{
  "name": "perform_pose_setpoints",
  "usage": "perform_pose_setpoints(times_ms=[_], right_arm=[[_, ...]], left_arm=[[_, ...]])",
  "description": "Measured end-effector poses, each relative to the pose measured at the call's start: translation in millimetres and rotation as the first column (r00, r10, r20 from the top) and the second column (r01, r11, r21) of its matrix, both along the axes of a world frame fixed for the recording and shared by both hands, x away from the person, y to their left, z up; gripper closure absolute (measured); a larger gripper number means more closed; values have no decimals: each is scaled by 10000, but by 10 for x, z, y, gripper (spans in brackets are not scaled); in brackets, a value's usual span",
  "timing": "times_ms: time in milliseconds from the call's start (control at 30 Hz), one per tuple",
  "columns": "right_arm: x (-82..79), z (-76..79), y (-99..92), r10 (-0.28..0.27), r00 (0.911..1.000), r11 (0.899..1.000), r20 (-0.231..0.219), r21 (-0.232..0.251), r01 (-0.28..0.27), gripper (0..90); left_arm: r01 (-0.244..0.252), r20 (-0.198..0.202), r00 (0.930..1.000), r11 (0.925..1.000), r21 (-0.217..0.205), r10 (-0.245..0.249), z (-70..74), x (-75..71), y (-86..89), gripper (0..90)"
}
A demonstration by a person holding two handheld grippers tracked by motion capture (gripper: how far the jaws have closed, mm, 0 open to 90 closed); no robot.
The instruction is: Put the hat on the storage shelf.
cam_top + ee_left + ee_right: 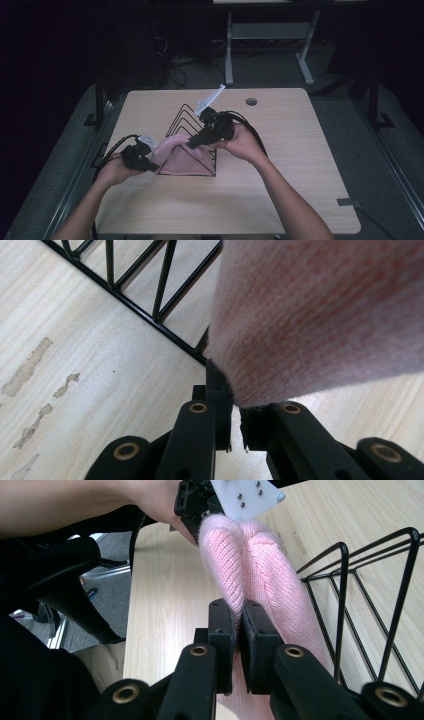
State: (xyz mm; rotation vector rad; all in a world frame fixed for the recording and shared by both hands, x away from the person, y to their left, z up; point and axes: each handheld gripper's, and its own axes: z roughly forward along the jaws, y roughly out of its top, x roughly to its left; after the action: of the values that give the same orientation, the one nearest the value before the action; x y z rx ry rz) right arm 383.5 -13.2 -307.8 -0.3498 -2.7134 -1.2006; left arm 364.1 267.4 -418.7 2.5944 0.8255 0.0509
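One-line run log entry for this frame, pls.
left gripper: shut on pink knit cloth | right gripper: shut on pink knit cloth | cloth: stretched between both, beside black wire rack | surface: wooden table

- A light wooden table (280, 150) lies under both hand-held grippers, its grain pale with rounded corners.
- A round cable hole (251, 102) sits in the tabletop beyond the right gripper, near the far edge.
- Pale worn stains (30, 365) mark the wood to the left of the left gripper's jaws.
- Grey carpeted floor (345, 115) surrounds the table.
- Beyond the grippers, across the floor, stands a second desk's white metal frame (270, 35).
- Tangled dark cables (175, 70) lie on the floor past the table's far edge.
- The room is dim; its far reaches go black.
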Motion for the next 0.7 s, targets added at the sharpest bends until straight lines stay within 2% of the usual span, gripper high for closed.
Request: perform_pose_setpoints(times_ms=[133,200,233,267,300,400,500,700], right_arm=[[9,1,-24,11,10000,9999,-78,102,-10,824],[15,3,-46,47,9999,9996,-160,290,-42,786],[26,-2,-64,14,10000,9991,-55,417,-12,751],[24,6,-87,-86,9997,9986,-249,517,99,731],[35,2,-112,-84,9996,9982,-271,594,100,711],[56,1,-195,-309,9991,9974,-306,640,328,667],[58,13,-300,-598,9964,9938,-594,898,650,629],[56,13,-469,-949,9935,9906,-624,930,1004,581]], left_arm=[[-39,77,10000,10000,44,38,9,3,10,837],[-5,68,10000,10000,57,4,28,-7,15,814],[2,152,9999,10000,77,-3,40,-11,17,780],[-95,108,9999,10000,24,95,47,-10,22,729],[-238,15,9997,9997,-85,238,49,-15,23,707],[-367,72,9993,9992,-160,368,83,-11,45,663],[-377,26,9993,9990,-253,378,107,-20,56,647],[-367,90,9993,9989,-276,370,142,-45,64,623]])
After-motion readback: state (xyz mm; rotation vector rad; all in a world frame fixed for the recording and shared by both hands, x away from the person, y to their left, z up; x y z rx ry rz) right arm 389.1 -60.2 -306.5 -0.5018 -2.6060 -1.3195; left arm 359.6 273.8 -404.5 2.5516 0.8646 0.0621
